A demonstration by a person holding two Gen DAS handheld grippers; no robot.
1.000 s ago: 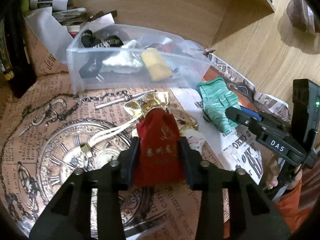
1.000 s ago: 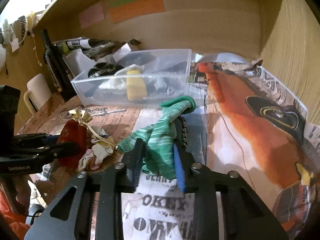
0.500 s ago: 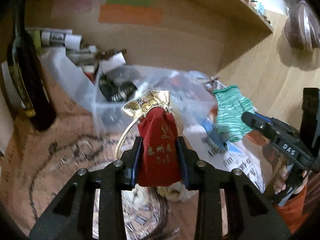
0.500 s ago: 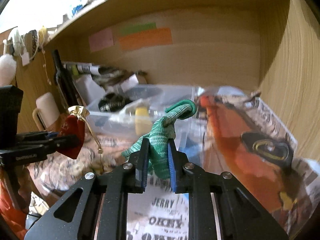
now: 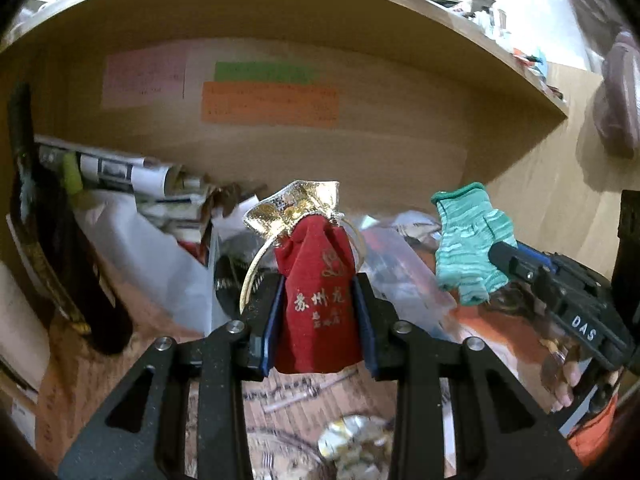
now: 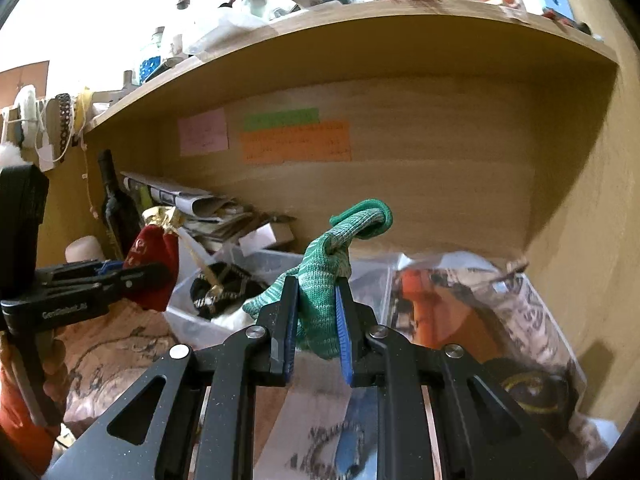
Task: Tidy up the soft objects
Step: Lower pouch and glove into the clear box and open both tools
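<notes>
My left gripper (image 5: 318, 300) is shut on a red velvet pouch (image 5: 318, 320) with a gold top and cord, held in the air in front of the clear plastic bin (image 5: 384, 264). My right gripper (image 6: 316, 312) is shut on a green knit glove (image 6: 324, 280), also lifted above the table, just before the bin (image 6: 280, 264). In the left wrist view the right gripper (image 5: 504, 260) shows at the right with the glove (image 5: 468, 236). In the right wrist view the left gripper (image 6: 156, 276) shows at the left with the pouch (image 6: 154, 256).
A dark wine bottle (image 5: 60, 260) stands at the left beside rolled papers (image 5: 120, 172). A wooden shelf (image 6: 360, 40) overhangs the back wall with sticky notes (image 6: 296, 140). Printed paper (image 6: 480, 320) covers the table. A gold-trimmed item (image 5: 352, 440) lies below the left gripper.
Both grippers have lifted off the table, carrying the pouch and the glove upward and toward the bin; the views now tilt up to the shelf.
</notes>
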